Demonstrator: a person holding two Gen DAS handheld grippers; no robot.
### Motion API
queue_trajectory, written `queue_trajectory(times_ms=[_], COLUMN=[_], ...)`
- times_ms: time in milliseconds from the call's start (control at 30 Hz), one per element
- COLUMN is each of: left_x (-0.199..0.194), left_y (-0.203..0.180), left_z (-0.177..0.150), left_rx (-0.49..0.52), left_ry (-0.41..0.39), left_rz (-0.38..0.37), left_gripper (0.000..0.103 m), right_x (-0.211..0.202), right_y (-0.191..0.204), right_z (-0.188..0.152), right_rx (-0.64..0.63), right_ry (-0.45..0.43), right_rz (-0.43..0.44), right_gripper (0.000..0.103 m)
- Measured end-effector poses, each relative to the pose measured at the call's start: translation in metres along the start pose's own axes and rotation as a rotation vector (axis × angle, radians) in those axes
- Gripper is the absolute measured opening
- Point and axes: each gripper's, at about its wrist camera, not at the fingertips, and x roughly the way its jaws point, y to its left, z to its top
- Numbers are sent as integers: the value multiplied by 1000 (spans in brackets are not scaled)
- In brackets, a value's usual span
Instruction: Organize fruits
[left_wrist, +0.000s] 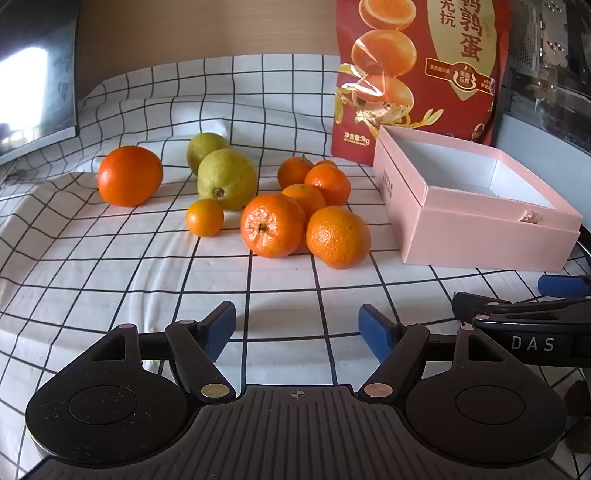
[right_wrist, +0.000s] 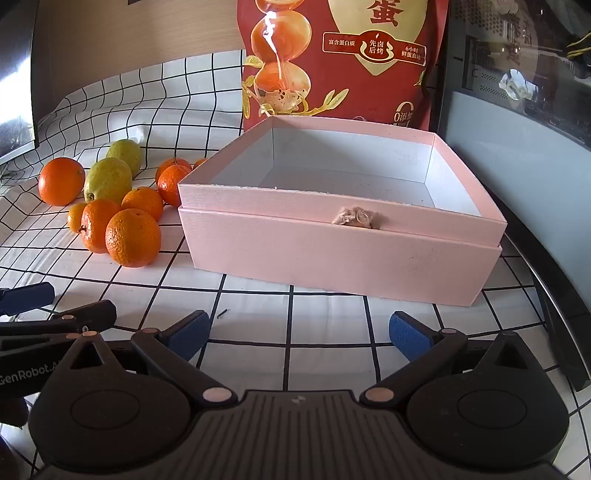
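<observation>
Glossy orange mandarins (left_wrist: 272, 225) and two yellow-green pears (left_wrist: 227, 179) clustered beside an empty pink box (right_wrist: 343, 243); left hand-held gripper (left_wrist: 297, 328) and right hand-held gripper (right_wrist: 299, 332) released.

Hovered over the checked cloth (left_wrist: 110, 280) near its front edge, left gripper (left_wrist: 297, 328) with blue pads spread wide and nothing between them. Sat mid-cloth, a cluster of mandarins (left_wrist: 295, 218) touching one another, two green pears (left_wrist: 225, 177) behind, a large orange (left_wrist: 130, 175) toward the left edge. Stood toward the right edge an open pink box (left_wrist: 480, 221), a red bag (left_wrist: 417, 70) upright just behind. Poked in from the right edge, the right gripper (left_wrist: 524, 299).
</observation>
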Motion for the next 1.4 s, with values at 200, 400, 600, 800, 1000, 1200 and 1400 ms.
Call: queue_trajectory(times_ms=[200, 400, 600, 800, 1000, 1200, 1400], left_x=[0, 1, 2, 3, 4, 5, 6], left_y=[0, 1, 2, 3, 4, 5, 7], left_z=[0, 0, 0, 1, 1, 1, 1], left_rx=[1, 1, 1, 1, 1, 1, 1], left_ry=[0, 0, 0, 0, 0, 0, 0], left_rz=[0, 0, 0, 0, 0, -1, -1], left_gripper=[78, 78, 78, 78, 78, 78, 78], right_x=[0, 0, 0, 0, 0, 0, 0], right_y=[0, 0, 0, 0, 0, 0, 0], right_z=[0, 0, 0, 0, 0, 0, 0], right_rx=[-1, -1, -1, -1, -2, -2, -2], right_ry=[0, 0, 0, 0, 0, 0, 0], right_rz=[-1, -1, -1, -1, -1, -1, -1], right_gripper=[103, 103, 103, 103, 103, 103, 103])
